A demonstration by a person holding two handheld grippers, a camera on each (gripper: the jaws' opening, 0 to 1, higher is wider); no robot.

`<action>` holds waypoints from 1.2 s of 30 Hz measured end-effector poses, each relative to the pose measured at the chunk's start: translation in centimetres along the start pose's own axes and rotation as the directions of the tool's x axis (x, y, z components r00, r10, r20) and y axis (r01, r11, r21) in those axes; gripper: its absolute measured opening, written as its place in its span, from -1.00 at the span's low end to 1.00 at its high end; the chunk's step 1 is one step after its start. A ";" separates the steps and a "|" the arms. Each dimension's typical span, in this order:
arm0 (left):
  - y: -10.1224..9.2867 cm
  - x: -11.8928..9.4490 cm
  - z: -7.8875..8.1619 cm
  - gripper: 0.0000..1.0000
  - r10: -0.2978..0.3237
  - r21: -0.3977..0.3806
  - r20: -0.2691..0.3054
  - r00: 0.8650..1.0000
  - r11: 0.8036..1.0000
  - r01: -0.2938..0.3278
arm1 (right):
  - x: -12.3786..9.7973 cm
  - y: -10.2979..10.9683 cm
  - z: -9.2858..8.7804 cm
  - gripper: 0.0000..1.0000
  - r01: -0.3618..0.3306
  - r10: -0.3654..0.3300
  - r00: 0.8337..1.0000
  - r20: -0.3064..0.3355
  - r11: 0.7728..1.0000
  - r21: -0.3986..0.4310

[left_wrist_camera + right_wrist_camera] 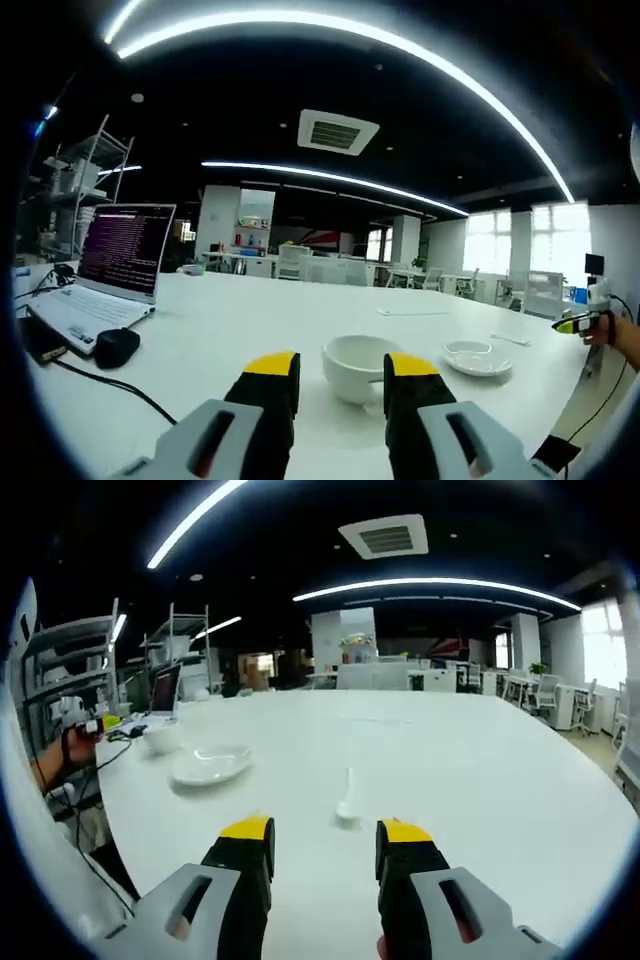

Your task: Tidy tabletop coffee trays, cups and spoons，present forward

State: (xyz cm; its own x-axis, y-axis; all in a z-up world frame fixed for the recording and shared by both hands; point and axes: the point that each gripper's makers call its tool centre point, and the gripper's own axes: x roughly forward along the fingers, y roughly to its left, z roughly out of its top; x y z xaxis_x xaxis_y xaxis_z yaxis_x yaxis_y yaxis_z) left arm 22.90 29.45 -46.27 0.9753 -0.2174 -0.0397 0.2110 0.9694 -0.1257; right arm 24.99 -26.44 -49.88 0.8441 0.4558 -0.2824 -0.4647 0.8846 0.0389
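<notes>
Left gripper view looks low across the white table (250, 320): the left gripper (340, 385) has its yellow-tipped jaws apart, and the white cup (360, 365) stands just beyond them, in line with the gap, not touched. A saucer (478, 357) lies to the cup's right, a laptop (105, 270) far off to the left. In the right gripper view the right gripper (318, 852) is also spread, with the white spoon (347, 798) lying ahead between the jaw tips, clear of both. The saucer (210, 764) and cup (162, 737) sit well off to the left.

Open tongs (340, 385) before white cup (359, 366), saucer (477, 357) beside, laptop (105, 275) left
</notes>
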 end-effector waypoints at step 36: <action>3.2 0.0 5.9 -0.31 0.046 0.089 -0.089 0.995 0.995 -0.038 | 6.2 6.2 12.7 -0.25 -0.211 0.214 0.977 -0.018 0.941 -0.266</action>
State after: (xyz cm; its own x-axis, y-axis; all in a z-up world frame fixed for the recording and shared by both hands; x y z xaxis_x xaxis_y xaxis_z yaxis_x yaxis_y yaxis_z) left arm 24.00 33.24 -40.80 0.9741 -0.1822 -0.1339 0.1790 0.9832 -0.0359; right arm 30.69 -16.86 -39.20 0.7201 0.6326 -0.2850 -0.6864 0.7097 -0.1589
